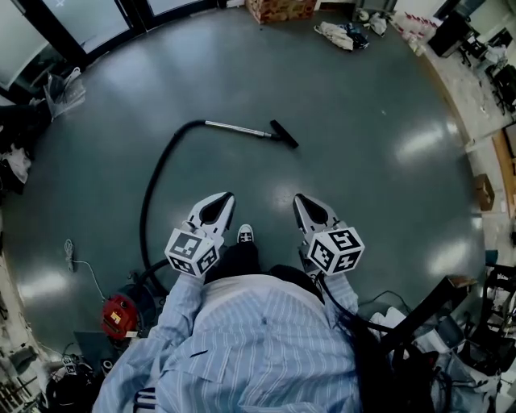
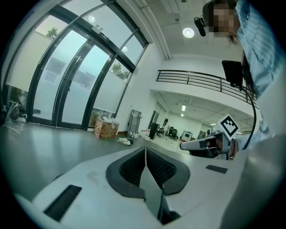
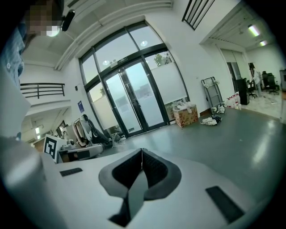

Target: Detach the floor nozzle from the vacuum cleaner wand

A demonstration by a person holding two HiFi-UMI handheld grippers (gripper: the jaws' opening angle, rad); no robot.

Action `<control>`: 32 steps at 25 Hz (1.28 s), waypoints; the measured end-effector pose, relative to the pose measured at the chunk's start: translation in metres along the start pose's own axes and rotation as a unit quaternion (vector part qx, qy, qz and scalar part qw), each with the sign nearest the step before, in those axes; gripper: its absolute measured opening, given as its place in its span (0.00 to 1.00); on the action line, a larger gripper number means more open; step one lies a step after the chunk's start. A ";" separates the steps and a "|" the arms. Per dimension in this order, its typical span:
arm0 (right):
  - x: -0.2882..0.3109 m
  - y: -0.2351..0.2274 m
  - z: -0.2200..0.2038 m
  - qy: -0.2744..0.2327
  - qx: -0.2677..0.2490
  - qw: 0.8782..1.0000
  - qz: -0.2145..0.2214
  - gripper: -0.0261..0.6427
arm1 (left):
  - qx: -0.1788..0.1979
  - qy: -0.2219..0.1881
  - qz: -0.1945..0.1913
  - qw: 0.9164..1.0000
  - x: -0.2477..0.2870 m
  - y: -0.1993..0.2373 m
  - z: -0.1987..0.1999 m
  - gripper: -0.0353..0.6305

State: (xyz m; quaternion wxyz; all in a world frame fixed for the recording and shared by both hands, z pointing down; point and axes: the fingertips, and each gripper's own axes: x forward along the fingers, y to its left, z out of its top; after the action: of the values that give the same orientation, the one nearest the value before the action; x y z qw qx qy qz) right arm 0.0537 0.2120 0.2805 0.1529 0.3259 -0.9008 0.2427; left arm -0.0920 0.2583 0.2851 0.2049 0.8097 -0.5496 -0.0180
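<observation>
In the head view the vacuum wand (image 1: 238, 127), a thin metal tube, lies on the grey floor well ahead of me. Its black floor nozzle (image 1: 284, 133) sits at the right end. A black hose (image 1: 153, 189) curves from the wand's left end back to the red vacuum body (image 1: 119, 314) at my lower left. My left gripper (image 1: 227, 196) and right gripper (image 1: 298, 198) are held side by side in front of my chest, both shut and empty, short of the wand. The left gripper (image 2: 145, 150) and the right gripper (image 3: 142, 152) show only closed jaws in their own views.
A cardboard box (image 1: 280, 9) and a heap of bags (image 1: 343, 34) lie at the far end of the floor. Glass doors (image 3: 134, 100) line the far left. Clutter and cables (image 1: 76, 262) sit at my left, furniture (image 1: 451, 323) at my right. My shoe (image 1: 246, 235) shows below the grippers.
</observation>
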 end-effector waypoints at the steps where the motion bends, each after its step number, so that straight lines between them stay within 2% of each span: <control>1: 0.008 0.000 0.005 0.000 0.000 1.000 -0.004 0.05 | 0.003 0.005 -0.005 1.000 0.004 0.008 0.000 0.08; 8: 0.042 -0.009 0.012 0.031 -0.012 0.999 -0.020 0.05 | 0.003 0.018 -0.030 0.999 0.034 0.038 0.003 0.08; 15: 0.060 -0.040 0.017 0.057 -0.021 0.998 -0.019 0.05 | -0.028 0.023 -0.011 0.999 0.065 0.051 -0.003 0.08; 22: 0.098 -0.109 0.055 0.057 -0.010 0.998 -0.005 0.05 | -0.049 0.044 0.017 0.998 0.121 0.064 -0.005 0.08; 28: 0.133 -0.193 0.102 0.066 -0.041 0.997 0.003 0.05 | -0.053 0.068 0.038 0.996 0.219 0.078 0.011 0.08; 32: 0.149 -0.241 0.117 0.071 -0.018 0.997 0.009 0.05 | -0.064 0.070 0.046 0.994 0.275 0.081 0.031 0.08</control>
State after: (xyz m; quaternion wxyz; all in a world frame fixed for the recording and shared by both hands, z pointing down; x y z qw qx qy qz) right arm 0.0894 -0.0885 0.3291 0.2202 0.2972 -0.8946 0.2508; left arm -0.0629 -0.0232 0.3388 0.2948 0.7683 -0.5680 0.0132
